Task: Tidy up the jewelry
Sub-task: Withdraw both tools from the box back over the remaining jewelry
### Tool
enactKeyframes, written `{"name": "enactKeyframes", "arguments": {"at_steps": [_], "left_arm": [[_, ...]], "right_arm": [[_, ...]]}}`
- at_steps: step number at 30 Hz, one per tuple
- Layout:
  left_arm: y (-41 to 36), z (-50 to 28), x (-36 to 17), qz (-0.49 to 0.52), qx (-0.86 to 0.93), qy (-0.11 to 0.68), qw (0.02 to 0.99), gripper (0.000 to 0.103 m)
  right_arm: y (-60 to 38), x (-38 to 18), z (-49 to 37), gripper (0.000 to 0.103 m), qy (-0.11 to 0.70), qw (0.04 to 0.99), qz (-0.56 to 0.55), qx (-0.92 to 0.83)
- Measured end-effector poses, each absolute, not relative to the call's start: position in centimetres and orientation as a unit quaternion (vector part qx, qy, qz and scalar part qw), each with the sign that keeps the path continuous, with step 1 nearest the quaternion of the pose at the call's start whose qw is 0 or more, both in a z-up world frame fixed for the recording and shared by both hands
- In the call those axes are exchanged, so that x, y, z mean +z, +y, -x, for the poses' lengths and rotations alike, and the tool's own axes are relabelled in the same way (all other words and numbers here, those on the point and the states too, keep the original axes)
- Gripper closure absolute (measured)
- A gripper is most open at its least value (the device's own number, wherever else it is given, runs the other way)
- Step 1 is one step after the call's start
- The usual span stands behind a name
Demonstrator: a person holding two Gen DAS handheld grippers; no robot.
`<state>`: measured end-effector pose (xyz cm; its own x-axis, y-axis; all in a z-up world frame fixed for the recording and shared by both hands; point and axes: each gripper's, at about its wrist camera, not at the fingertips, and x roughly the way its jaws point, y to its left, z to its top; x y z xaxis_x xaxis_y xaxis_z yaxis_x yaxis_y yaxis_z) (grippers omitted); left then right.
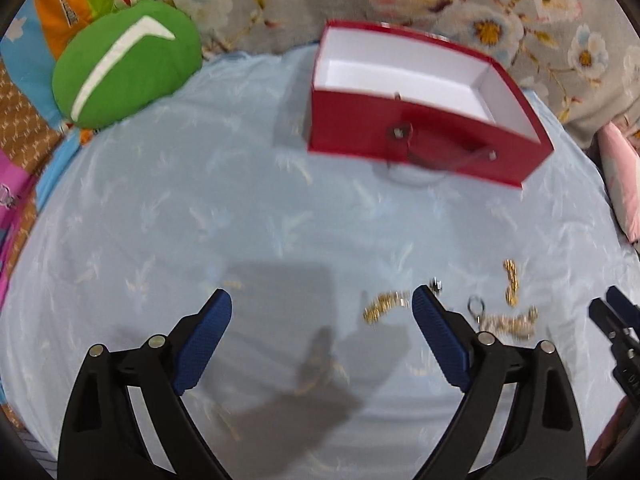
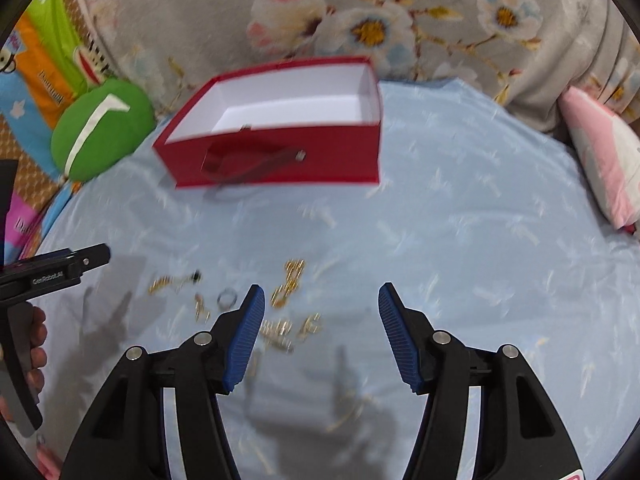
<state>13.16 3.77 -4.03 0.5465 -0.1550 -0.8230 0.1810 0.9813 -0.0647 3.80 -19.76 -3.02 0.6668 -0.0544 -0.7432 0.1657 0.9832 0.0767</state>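
Note:
Several gold jewelry pieces lie scattered on the light blue bedsheet: a gold chain (image 1: 382,305), a gold bracelet (image 1: 511,282), a silver ring (image 1: 476,305) and a gold cluster (image 1: 514,322). In the right wrist view the same pieces show: gold chain (image 2: 164,282), silver ring (image 2: 227,298), bracelet (image 2: 289,282), gold cluster (image 2: 280,330). A red box (image 1: 420,140) with a white inside stands open and empty at the far side; it also shows in the right wrist view (image 2: 280,160). My left gripper (image 1: 322,308) is open and empty, left of the jewelry. My right gripper (image 2: 321,304) is open and empty above the sheet, the cluster by its left finger.
A green round cushion (image 1: 124,64) lies far left, also in the right wrist view (image 2: 100,128). A grey floral blanket (image 2: 360,12) runs along the back. A pink pillow (image 2: 604,156) lies at the right. The blue sheet (image 1: 200,208) covers the bed.

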Motion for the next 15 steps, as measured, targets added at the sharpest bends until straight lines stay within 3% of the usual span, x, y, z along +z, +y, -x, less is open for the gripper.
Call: {"name": "enactKeyframes", "arguments": {"at_steps": [6,11,15], "left_arm": [[3.1,-12.1,-5.9,-0.013,-0.108,0.489,0.865,0.014],[2.7,-11.8,-7.0,-0.014,-0.114,0.501,0.858,0.014],[2.7,-11.8,-7.3,-0.015,-0.112,0.504,0.856,0.014]], "right_arm": [[-17.5,-6.5,-4.2,0.049,0.437,0.897,-0.050,-0.036],[-16.4,-8.2,-5.5,0.057,0.458,0.888,-0.040,-0.025],[-16.0,-9.1,-6.3,0.070,0.468,0.883,-0.035,-0.022]]}}
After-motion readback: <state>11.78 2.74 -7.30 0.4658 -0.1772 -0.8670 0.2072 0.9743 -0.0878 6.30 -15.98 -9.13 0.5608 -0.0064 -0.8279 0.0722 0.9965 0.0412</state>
